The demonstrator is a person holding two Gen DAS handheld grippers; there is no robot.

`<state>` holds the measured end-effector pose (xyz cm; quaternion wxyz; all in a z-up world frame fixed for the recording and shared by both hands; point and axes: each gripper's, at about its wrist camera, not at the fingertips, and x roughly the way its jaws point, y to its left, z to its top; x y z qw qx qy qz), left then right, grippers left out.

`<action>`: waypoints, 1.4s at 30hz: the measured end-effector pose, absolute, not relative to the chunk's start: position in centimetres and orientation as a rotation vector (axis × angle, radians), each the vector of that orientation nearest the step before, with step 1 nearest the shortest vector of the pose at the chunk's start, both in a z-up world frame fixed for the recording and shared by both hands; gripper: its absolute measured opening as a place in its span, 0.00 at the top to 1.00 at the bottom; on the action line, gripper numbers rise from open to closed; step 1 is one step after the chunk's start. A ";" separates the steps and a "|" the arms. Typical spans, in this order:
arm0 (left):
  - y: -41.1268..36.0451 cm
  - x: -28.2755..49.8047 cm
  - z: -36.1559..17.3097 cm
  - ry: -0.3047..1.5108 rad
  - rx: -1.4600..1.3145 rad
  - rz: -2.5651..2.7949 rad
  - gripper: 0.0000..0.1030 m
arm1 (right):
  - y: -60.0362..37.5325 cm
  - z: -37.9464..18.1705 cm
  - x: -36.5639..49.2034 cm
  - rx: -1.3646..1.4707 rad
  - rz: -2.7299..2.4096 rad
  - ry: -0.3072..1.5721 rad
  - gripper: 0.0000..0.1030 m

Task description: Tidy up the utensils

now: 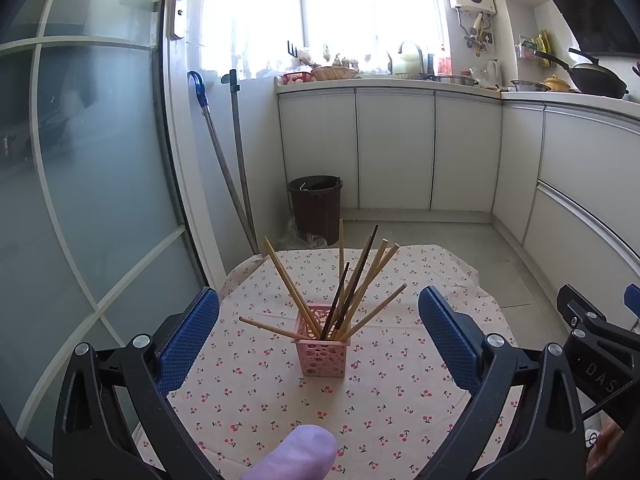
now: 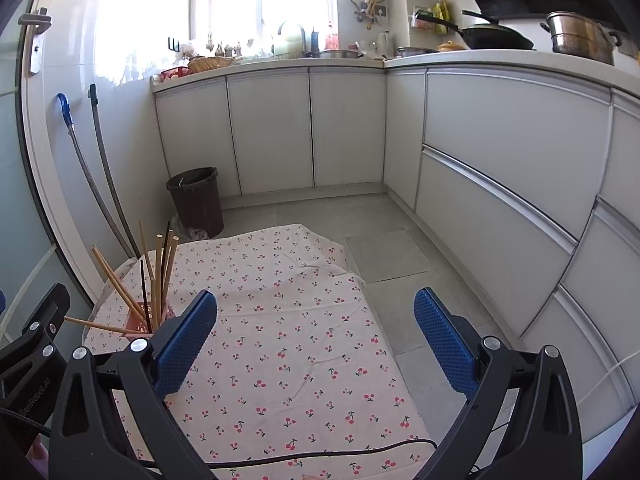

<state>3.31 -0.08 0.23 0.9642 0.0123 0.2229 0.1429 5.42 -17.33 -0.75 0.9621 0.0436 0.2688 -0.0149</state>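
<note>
A small pink perforated holder [image 1: 321, 356] stands on the cherry-print tablecloth [image 1: 256, 392]. Several wooden and dark chopsticks [image 1: 352, 284] stand in it, fanned out. My left gripper [image 1: 318, 312] is open and empty, with the holder between and just beyond its blue pads. My right gripper [image 2: 315, 312] is open and empty over the cloth [image 2: 304, 320], to the right of the holder [image 2: 140, 322] and its chopsticks [image 2: 154, 276]. The right gripper's body shows at the right edge of the left wrist view [image 1: 600, 336].
A brown bin [image 1: 316, 206] stands on the floor beyond the table, with two mop handles [image 1: 236, 168] leaning on the wall. White cabinets [image 2: 500, 184] run along the back and right. A black cable [image 2: 320, 456] lies on the cloth's near edge. A purple object [image 1: 300, 456] shows at the bottom.
</note>
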 end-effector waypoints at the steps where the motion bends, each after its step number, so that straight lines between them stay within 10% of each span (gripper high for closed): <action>1: 0.0 3.3 0.2 0.452 0.023 0.291 0.07 | -17.3 -0.8 5.4 0.088 -0.031 0.546 0.07; 42: 0.1 3.8 -0.3 0.488 0.021 0.304 0.07 | -17.4 -1.1 5.6 0.084 -0.028 0.562 0.07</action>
